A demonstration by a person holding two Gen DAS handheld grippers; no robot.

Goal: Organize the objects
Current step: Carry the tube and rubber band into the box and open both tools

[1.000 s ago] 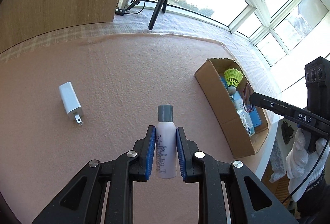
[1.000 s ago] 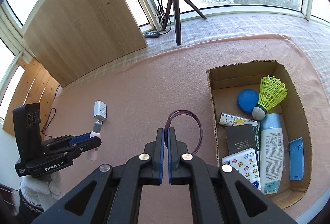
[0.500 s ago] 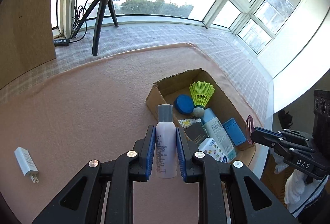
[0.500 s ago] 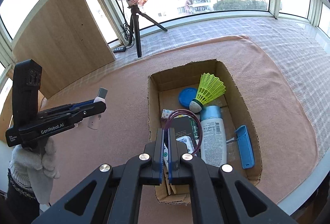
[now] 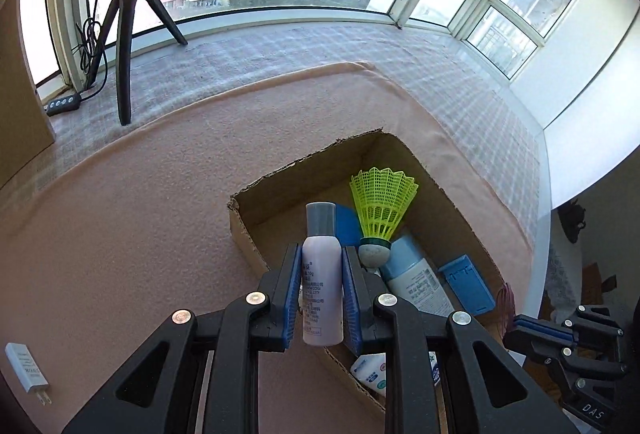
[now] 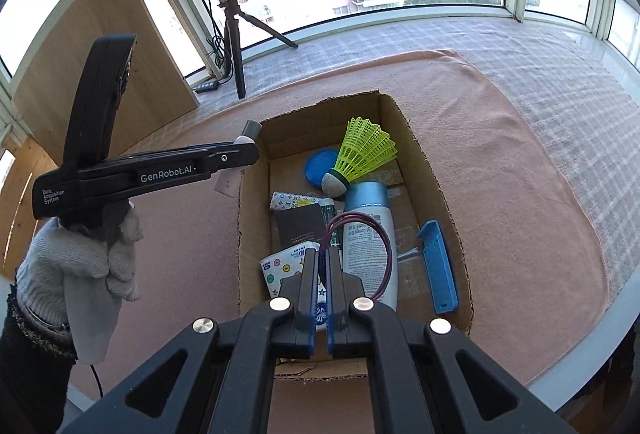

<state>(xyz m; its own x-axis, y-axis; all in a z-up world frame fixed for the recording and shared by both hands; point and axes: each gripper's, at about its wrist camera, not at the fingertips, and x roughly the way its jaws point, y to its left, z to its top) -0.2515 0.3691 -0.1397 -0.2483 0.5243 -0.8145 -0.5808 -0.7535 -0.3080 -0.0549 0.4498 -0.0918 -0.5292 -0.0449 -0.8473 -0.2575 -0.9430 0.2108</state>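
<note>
Lavender bottle (image 5: 322, 286) with grey cap is sitting upright between the left gripper (image 5: 322, 298) pads, pinched, hanging over the near-left corner of the cardboard box (image 5: 256, 218). Right gripper (image 6: 323, 274), jaws pressed together, is pinching a maroon hair tie (image 6: 376, 238) over the box interior. Ahead of both: yellow shuttlecock (image 6: 362, 154), blue-capped bottle (image 6: 370, 234), blue case (image 6: 440, 266). White charger (image 5: 26, 366) is lying far left on the pink mat (image 5: 120, 214).

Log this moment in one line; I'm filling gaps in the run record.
left gripper: shut on lilac bottle | right gripper: shut on hair tie | both over cardboard box | charger: on mat
</note>
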